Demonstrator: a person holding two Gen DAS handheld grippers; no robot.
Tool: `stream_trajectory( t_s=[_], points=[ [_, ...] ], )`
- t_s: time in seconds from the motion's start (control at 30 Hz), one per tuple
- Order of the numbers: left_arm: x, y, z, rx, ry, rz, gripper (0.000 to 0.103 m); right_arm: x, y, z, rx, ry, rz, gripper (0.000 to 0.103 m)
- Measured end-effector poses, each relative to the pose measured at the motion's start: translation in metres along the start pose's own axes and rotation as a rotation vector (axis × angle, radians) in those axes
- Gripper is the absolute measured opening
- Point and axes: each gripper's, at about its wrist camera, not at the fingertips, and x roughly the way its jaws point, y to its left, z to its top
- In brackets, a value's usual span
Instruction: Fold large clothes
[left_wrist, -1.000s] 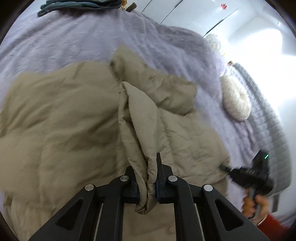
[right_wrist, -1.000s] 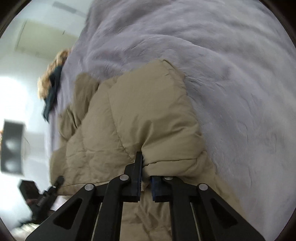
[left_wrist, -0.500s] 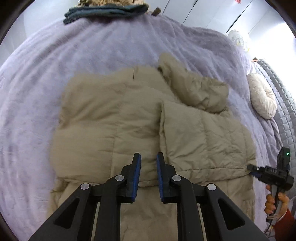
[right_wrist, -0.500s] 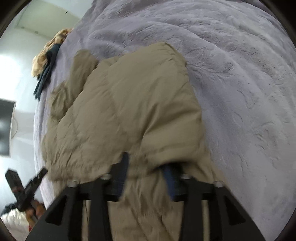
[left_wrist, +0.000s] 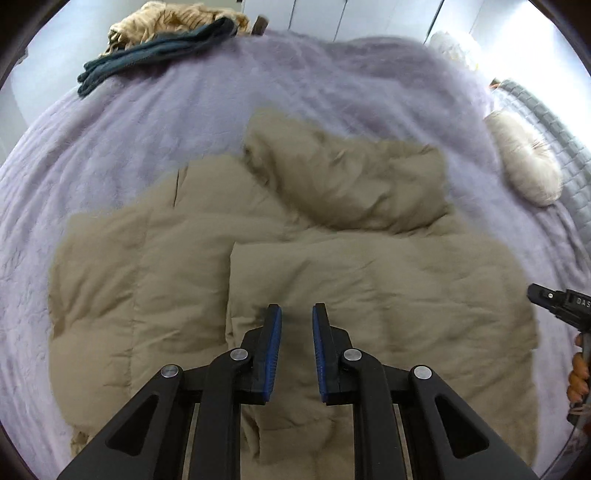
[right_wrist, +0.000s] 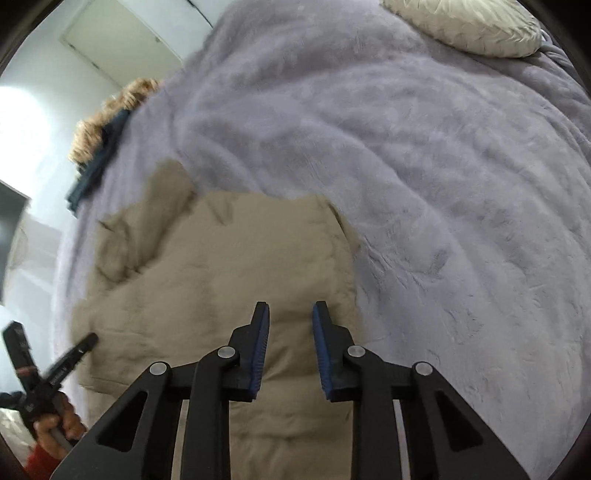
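Lilac bed cover (left_wrist: 155, 147), item: tan padded coat (left_wrist: 369, 288) lying at 12 o'clock of my left gripper (left_wrist: 296, 314) and right gripper (right_wrist: 290, 314), both now parted and empty after dropping their folds, side folds done.

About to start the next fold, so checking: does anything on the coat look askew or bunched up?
The hood lies crumpled and skewed toward the right of the tan coat, not flat on its centre. The folded panel lies fairly flat. Both tongs, left and right, are open and empty.

Lilac fuzzy blanket (left_wrist: 155, 122), folded teal garment (left_wrist: 147, 59), round cream cushion (left_wrist: 524, 162), white closet doors (left_wrist: 369, 14)
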Motion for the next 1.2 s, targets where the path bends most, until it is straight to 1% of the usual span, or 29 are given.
stream_trajectory(
  t_s=[0.07, 0.17, 0.23, 0.3, 0.4, 0.53, 0.67, 0.77, 0.93, 1.0, 1.03, 1.07, 1.1, 1.13, 1.17, 1.2],
  points=[
    [0.015, 0.003, -0.004, -0.008, 0.01, -0.01, 0.018, 0.023, -0.008, -0.006, -0.001, 0.027, -0.037, 0.022],
    [0.025, 0.009, -0.006, -0.015, 0.013, -0.048, 0.018, 0.04, -0.018, -0.015, -0.006, 0.01, -0.055, 0.021],
    [0.029, 0.009, -0.007, -0.014, 0.015, -0.056, 0.018, 0.043, -0.017, -0.02, -0.03, -0.009, -0.072, 0.021],
    [0.032, 0.009, -0.007, -0.009, 0.017, -0.047, 0.018, 0.044, -0.013, -0.022, -0.056, -0.02, -0.097, 0.021],
    [0.029, 0.006, -0.006, -0.011, 0.024, -0.031, 0.018, 0.035, -0.008, -0.02, -0.057, -0.012, -0.12, 0.024],
    [0.01, 0.004, -0.003, -0.003, 0.032, 0.004, 0.018, 0.013, -0.01, -0.019, -0.021, -0.005, -0.128, 0.025],
    [-0.018, 0.005, -0.012, -0.01, 0.03, 0.02, 0.018, -0.015, -0.006, -0.033, -0.024, -0.008, -0.138, 0.025],
    [-0.039, 0.007, -0.027, -0.027, 0.036, 0.026, 0.018, -0.032, -0.008, -0.048, -0.009, -0.003, -0.119, 0.028],
    [-0.071, 0.008, -0.062, -0.033, 0.055, 0.034, 0.018, -0.052, -0.015, -0.086, 0.059, 0.035, -0.083, 0.029],
    [-0.079, 0.007, -0.073, -0.037, 0.073, 0.011, 0.018, -0.057, -0.016, -0.101, 0.076, 0.053, -0.074, 0.029],
    [-0.083, 0.006, -0.079, -0.044, 0.084, 0.0, 0.022, -0.06, -0.017, -0.11, 0.081, 0.067, -0.068, 0.029],
    [-0.087, 0.005, -0.086, -0.049, 0.093, -0.007, 0.035, -0.062, -0.017, -0.117, 0.083, 0.076, -0.063, 0.029],
    [-0.09, 0.002, -0.09, -0.053, 0.094, -0.007, 0.076, -0.064, -0.016, -0.122, 0.085, 0.082, -0.059, 0.029],
    [-0.099, -0.001, -0.098, -0.067, 0.067, 0.002, 0.091, -0.067, -0.016, -0.13, 0.087, 0.093, -0.049, 0.029],
    [-0.104, -0.002, -0.102, -0.068, 0.046, 0.003, 0.091, -0.068, -0.016, -0.135, 0.086, 0.1, -0.044, 0.029],
    [-0.108, -0.006, -0.106, -0.058, 0.042, -0.009, 0.091, -0.07, -0.015, -0.141, 0.085, 0.109, -0.037, 0.029]
  ],
)
